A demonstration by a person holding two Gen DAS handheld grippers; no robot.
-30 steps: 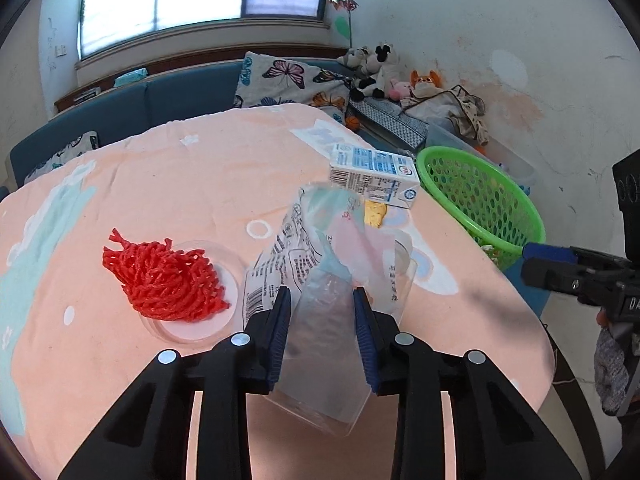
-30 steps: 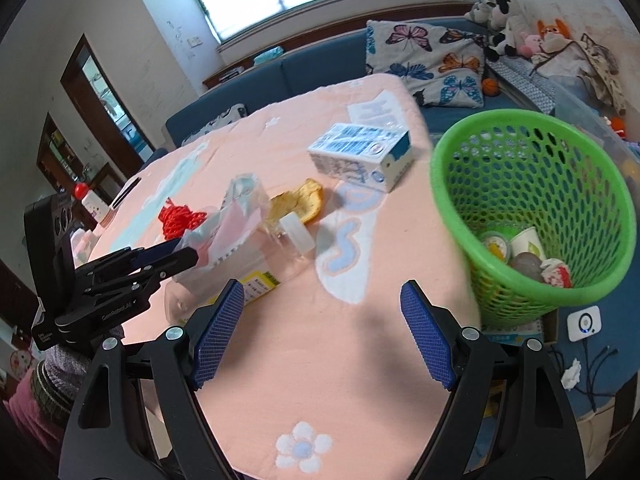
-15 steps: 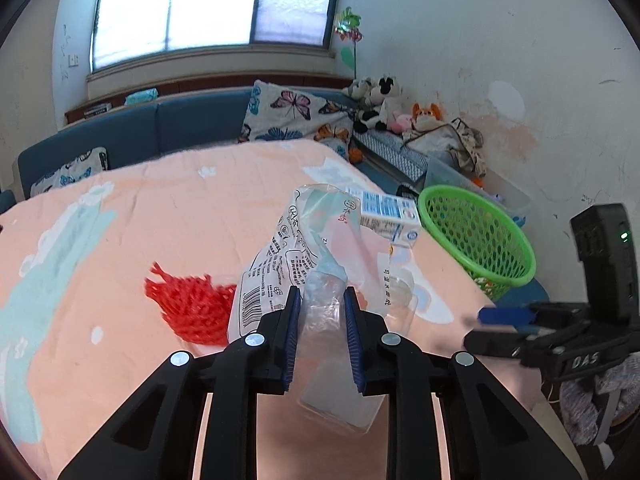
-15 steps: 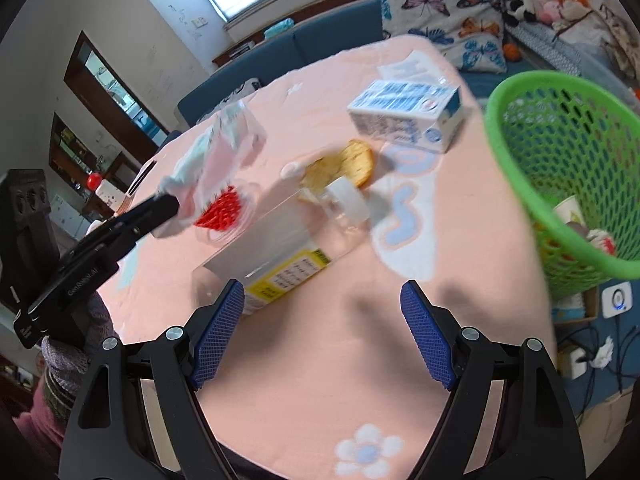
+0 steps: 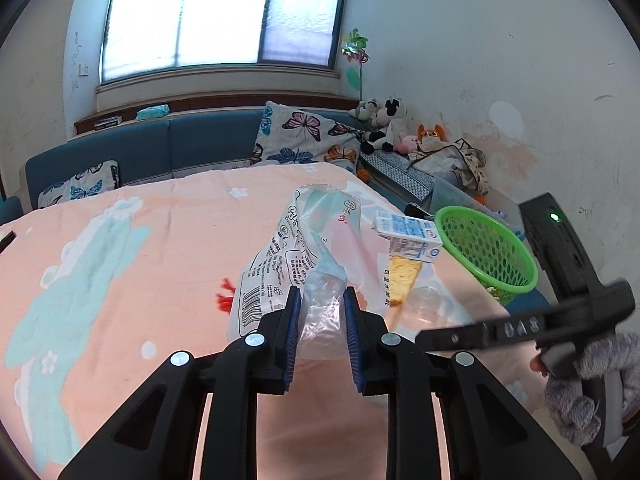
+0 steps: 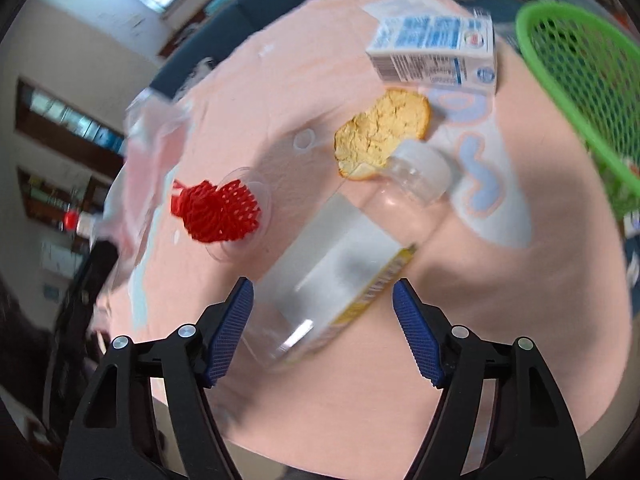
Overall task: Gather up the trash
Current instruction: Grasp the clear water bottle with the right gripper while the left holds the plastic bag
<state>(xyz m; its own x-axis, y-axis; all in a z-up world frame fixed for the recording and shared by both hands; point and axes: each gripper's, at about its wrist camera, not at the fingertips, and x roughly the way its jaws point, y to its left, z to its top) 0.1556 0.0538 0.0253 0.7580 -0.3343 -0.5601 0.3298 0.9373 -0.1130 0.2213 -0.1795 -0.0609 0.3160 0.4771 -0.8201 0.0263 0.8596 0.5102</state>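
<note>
My left gripper is shut on a crumpled clear plastic wrapper with printed text, held up above the peach tablecloth. My right gripper points down at a clear plastic bottle with a yellow label that lies on its side. Its jaws are closing with the bottle's base between them, and a gap still shows at the right pad. Beyond the bottle's white cap lie a yellow peel and a blue-and-white milk carton. A red mesh net rests on a clear lid.
A green mesh basket holding some trash stands off the table's right edge, also seen as the basket in the left wrist view. A blue sofa with cushions runs behind the table. A gloved hand holds the right gripper's handle.
The left gripper closed on the wrapper and lifted it off the table. The right gripper swung left over the bottle, tilted down, rolled, and its jaws narrowed.
</note>
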